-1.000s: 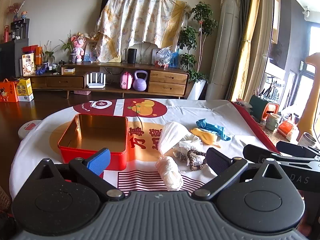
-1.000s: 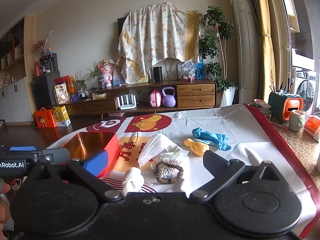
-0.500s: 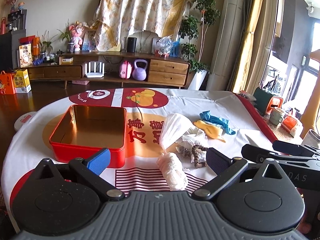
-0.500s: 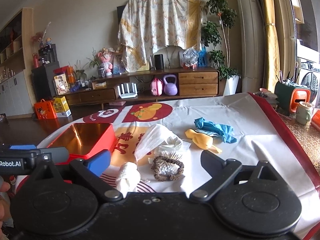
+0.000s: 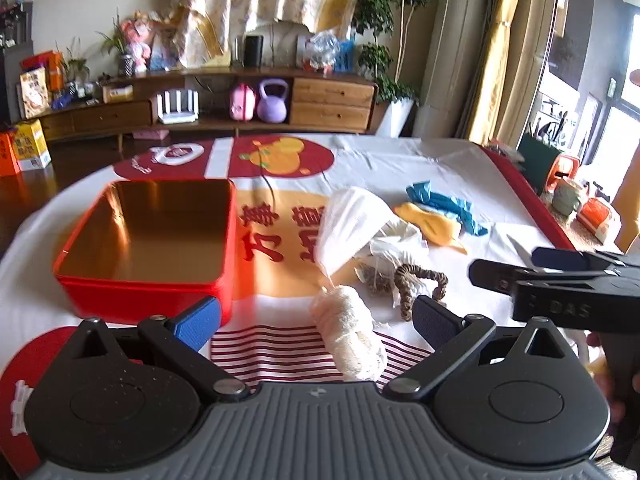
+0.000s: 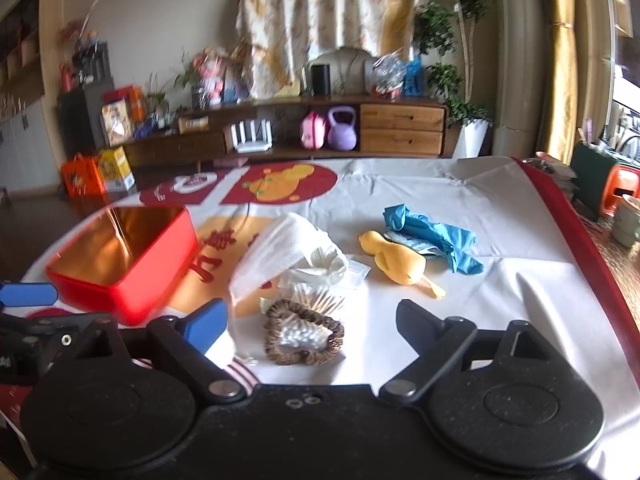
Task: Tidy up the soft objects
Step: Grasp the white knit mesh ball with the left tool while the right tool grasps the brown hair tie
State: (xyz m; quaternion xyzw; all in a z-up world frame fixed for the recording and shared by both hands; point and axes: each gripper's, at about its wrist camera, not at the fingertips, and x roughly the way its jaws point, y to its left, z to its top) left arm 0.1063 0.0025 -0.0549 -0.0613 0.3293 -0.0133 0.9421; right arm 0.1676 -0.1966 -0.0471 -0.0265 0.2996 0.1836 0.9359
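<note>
An open red tin box (image 5: 144,248) with a gold inside sits on the left of the table; it also shows in the right wrist view (image 6: 124,260). A cream rolled bandage (image 5: 350,338) lies between the fingers of my open left gripper (image 5: 316,320). A white gauze cloth (image 5: 348,228), a brown braided ring (image 6: 304,338), a yellow soft toy (image 6: 394,260) and a blue glove (image 6: 436,238) lie to the right. My right gripper (image 6: 312,320) is open and empty just above the braided ring.
The table wears a white, red and orange printed cloth (image 5: 420,160). Its red right edge (image 6: 576,232) borders cups and an orange holder (image 5: 568,172). A wooden sideboard (image 6: 400,128) stands across the room behind the table.
Both grippers have moved forward and down toward the table. The bandage now lies between my left fingers and the braided ring sits nearer my right fingers.
</note>
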